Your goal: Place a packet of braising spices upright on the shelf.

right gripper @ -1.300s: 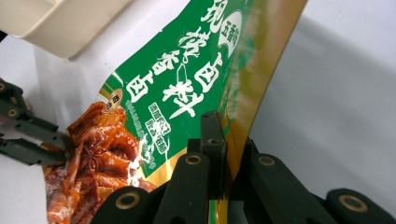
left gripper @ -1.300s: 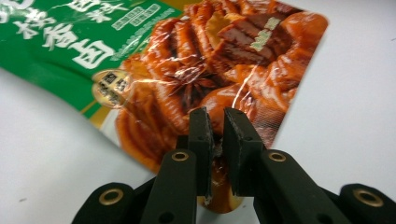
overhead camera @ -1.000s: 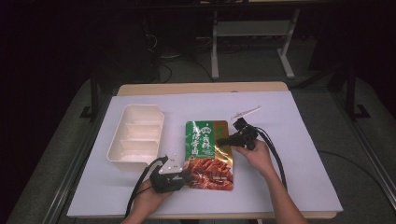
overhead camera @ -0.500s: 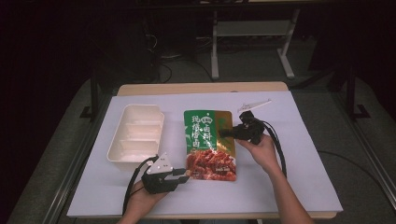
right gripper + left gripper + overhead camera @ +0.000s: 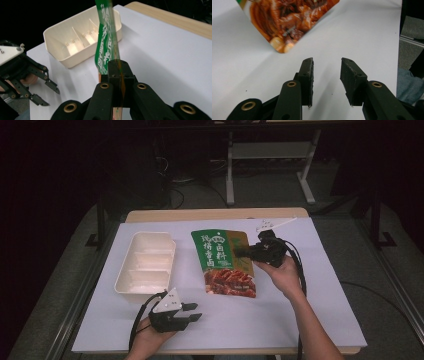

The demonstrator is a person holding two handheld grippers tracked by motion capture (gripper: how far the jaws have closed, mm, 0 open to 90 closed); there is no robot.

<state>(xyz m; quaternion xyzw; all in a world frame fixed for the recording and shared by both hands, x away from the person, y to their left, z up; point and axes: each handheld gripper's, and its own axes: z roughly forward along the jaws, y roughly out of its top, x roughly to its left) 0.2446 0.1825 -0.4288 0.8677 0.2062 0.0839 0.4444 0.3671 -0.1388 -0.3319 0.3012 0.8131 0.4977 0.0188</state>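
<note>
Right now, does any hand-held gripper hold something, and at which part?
The right hand-held gripper clamps the food pouch at its right side edge. The left hand-held gripper holds nothing; its jaws have just been opening.

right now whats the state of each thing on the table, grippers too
sauce pouch: sealed, lifted off the table, pinched at its edge.
right gripper: shut on the sauce pouch.
left gripper: open, nothing between its jaws, which have just been opening.
tray: upright, its compartments empty.
white sheet: flat over the table.
</note>
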